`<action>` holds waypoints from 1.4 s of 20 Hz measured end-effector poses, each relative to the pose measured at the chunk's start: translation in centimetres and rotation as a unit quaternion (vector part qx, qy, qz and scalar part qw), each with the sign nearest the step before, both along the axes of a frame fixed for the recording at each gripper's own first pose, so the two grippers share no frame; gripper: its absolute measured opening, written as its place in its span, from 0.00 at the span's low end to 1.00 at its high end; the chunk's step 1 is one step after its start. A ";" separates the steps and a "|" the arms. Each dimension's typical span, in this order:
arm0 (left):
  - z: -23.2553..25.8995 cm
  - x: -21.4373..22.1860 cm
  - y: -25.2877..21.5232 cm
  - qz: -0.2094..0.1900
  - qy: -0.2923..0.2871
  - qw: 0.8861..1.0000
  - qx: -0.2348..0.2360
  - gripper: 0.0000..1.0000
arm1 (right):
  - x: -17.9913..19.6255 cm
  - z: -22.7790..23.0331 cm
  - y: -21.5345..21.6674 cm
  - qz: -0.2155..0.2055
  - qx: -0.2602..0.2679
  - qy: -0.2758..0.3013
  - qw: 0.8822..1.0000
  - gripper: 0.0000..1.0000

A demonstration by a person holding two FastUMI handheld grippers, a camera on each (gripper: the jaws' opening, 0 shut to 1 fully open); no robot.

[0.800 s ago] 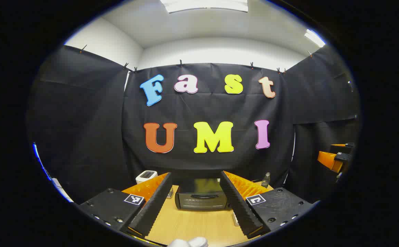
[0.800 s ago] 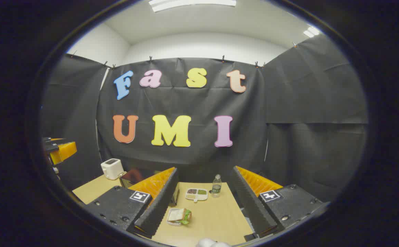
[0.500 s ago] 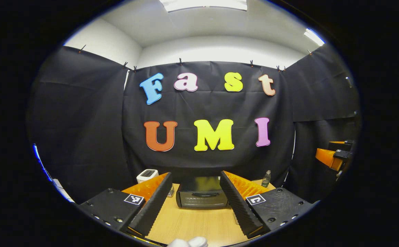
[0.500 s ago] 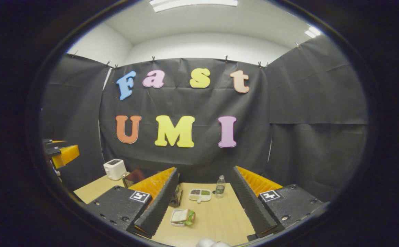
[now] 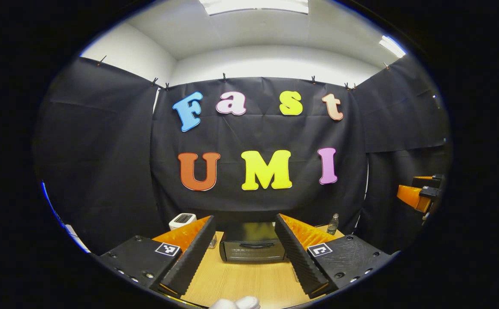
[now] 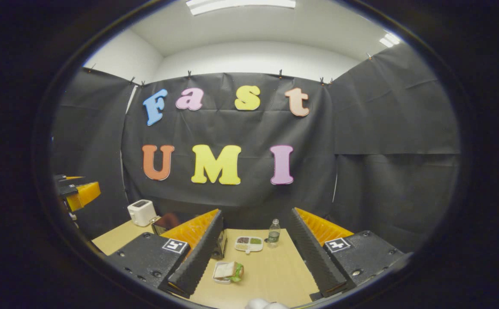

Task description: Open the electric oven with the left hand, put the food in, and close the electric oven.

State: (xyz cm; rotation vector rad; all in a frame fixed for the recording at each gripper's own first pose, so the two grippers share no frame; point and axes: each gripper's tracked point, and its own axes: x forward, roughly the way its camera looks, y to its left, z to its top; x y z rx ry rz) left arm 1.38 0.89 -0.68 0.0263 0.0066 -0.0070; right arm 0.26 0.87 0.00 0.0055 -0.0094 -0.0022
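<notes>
A small black electric oven (image 5: pixel 253 247) stands on the wooden table (image 5: pixel 249 281) with its door closed, straight ahead between my left gripper's fingers. My left gripper (image 5: pixel 244 223) is open, held above and short of the oven. In the right gripper view a sandwich on a white plate (image 6: pixel 228 272) lies on the table between my right gripper's fingers. My right gripper (image 6: pixel 256 216) is open and empty, hovering above the table. The oven's corner (image 6: pixel 165 222) peeks out behind the right gripper's left finger.
A white toaster (image 6: pixel 141 212) sits at the table's far left. A divided dish of food (image 6: pixel 248 243) and a small water bottle (image 6: pixel 273 233) stand near the back wall. The other gripper (image 5: pixel 417 196) shows far off at the right edge of the left gripper view.
Both views have shifted only slightly. Both grippers stay open and nothing on the table has moved.
</notes>
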 end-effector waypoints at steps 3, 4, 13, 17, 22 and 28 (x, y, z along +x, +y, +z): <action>-0.9 1.4 -0.2 0.002 -0.004 1.000 0.011 0.92 | 0.6 -0.6 0.0 0.007 -0.003 -0.003 1.000 0.90; -1.4 2.0 -0.3 0.003 -0.004 1.000 0.011 0.92 | 0.8 -0.6 -0.1 0.010 -0.002 -0.005 1.000 0.90; -10.8 10.8 -4.1 -0.012 0.029 0.999 0.015 0.92 | 5.6 -3.4 -0.6 0.066 -0.005 -0.011 0.998 0.90; -16.5 16.0 -5.3 -0.015 0.066 0.998 -0.008 0.94 | 8.6 -4.1 -0.7 0.089 -0.016 -0.008 0.996 0.91; -22.5 22.3 -4.5 0.008 0.115 0.993 -0.020 0.94 | 12.2 -5.7 -0.8 0.099 -0.033 0.017 0.994 0.91; -27.7 26.2 -4.0 0.016 0.168 0.985 -0.020 0.94 | 14.8 -7.4 -0.8 0.105 -0.027 0.048 0.993 0.91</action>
